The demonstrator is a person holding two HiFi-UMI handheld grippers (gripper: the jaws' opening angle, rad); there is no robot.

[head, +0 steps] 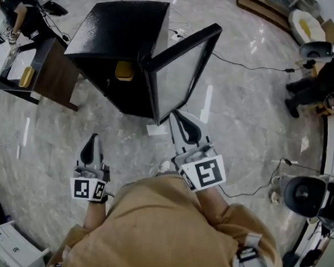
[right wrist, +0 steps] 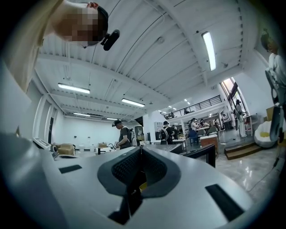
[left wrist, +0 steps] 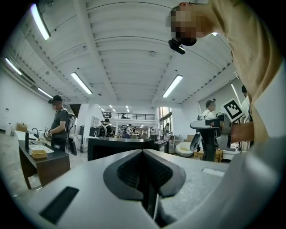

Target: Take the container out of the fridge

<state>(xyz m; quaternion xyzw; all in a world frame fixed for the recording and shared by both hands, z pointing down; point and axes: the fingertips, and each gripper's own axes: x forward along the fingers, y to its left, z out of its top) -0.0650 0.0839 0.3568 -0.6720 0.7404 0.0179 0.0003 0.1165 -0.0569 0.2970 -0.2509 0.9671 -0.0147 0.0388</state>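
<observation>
The black fridge (head: 117,35) stands on the floor ahead of me, its glass door (head: 180,68) swung open toward me. A yellow container (head: 124,70) sits inside on a shelf. My left gripper (head: 92,139) hangs low at the left, well short of the fridge, jaws shut on nothing. My right gripper (head: 178,116) points at the door's lower edge, just below it, also shut and empty. In the left gripper view the gripper (left wrist: 143,152) has its pads pressed together, with the fridge (left wrist: 116,150) beyond. In the right gripper view the gripper (right wrist: 140,150) has its tips together.
A dark side table (head: 43,73) holding a yellow tray (head: 25,75) stands left of the fridge, with a person (head: 19,8) beside it. Cables (head: 246,64) run across the marble floor. A black stool (head: 304,195) is at the right, a white box (head: 11,242) at the bottom left.
</observation>
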